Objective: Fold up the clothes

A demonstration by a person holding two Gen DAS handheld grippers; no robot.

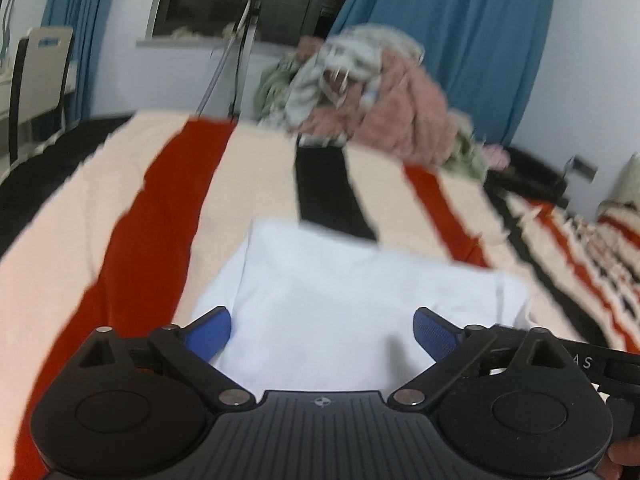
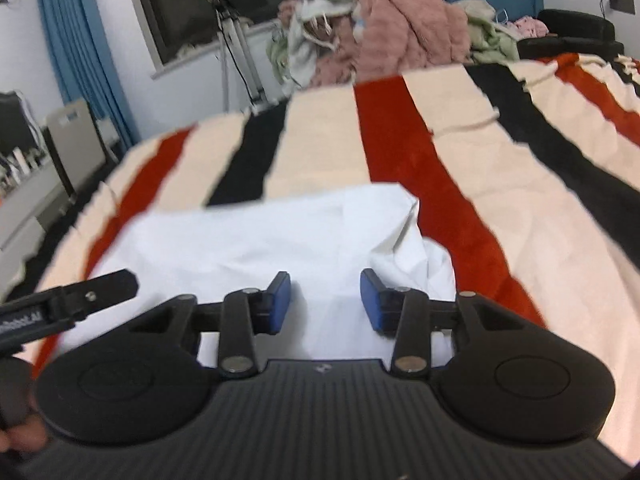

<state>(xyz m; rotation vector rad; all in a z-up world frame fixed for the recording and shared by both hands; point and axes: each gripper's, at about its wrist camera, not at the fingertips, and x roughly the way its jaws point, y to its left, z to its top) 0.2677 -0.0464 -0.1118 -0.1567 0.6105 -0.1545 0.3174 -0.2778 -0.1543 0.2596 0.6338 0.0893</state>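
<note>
A white folded garment lies flat on the striped bedspread, with a crumpled corner at its right side in the right wrist view. My left gripper hovers over the garment's near edge, its blue pads spread wide with nothing between them. My right gripper stands partly open above the same garment; its pads have a clear gap and pinch no cloth. One black finger of the left gripper shows at the left of the right wrist view.
A heap of pink, grey and green clothes is piled at the bed's far end. A tripod stands beyond the bed below a dark window. A chair and blue curtains line the walls.
</note>
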